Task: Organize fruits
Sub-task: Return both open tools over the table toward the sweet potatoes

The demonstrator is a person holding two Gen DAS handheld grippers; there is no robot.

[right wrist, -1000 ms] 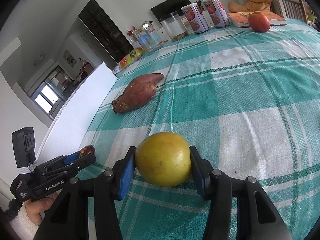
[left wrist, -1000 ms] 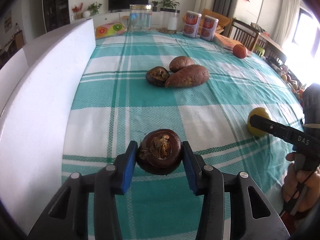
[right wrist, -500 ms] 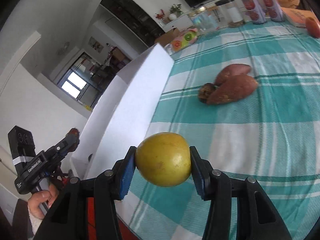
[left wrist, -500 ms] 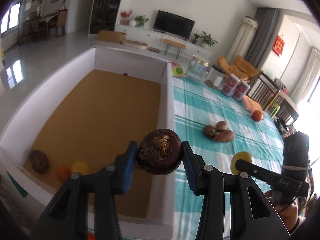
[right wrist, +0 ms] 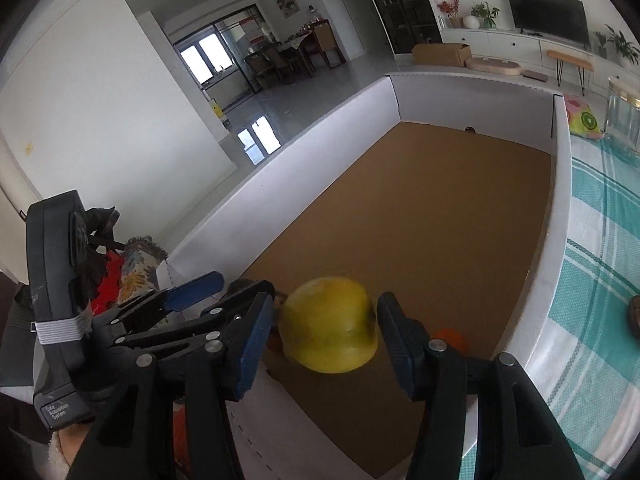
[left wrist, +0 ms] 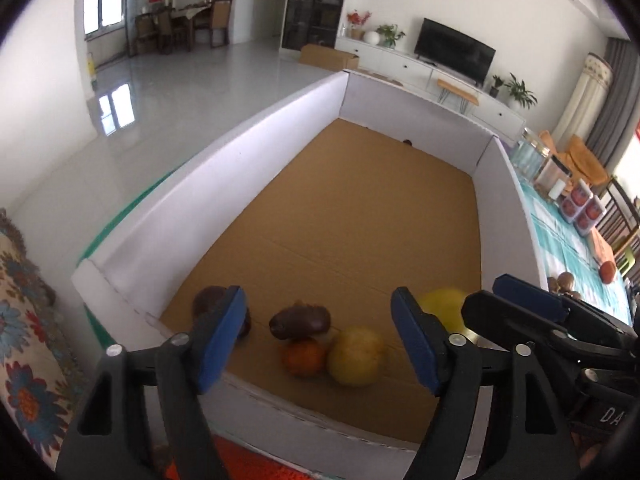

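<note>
Both grippers hover over the near end of a large white-walled box (left wrist: 224,168) with a brown cardboard floor. My left gripper (left wrist: 320,340) is open and empty. Below it on the box floor lie a dark brown fruit (left wrist: 300,322), a second dark fruit (left wrist: 210,302) partly behind the left finger, a small orange (left wrist: 304,358) and a yellow fruit (left wrist: 356,356). My right gripper (right wrist: 326,338) is open; a yellow fruit (right wrist: 328,324), blurred, is between its spread fingers, free of both pads. It also shows in the left wrist view (left wrist: 444,306).
The table with the teal checked cloth (right wrist: 600,280) lies right of the box, with brown produce (left wrist: 564,282), a red fruit (left wrist: 609,271), cans (left wrist: 580,210) and a glass jar (right wrist: 624,116) on it. A floral cushion (left wrist: 24,320) is left of the box.
Both grippers moved left from over the table to over the box. The left gripper opened and let go of the dark fruit. The right gripper opened and the yellow fruit is loose.
</note>
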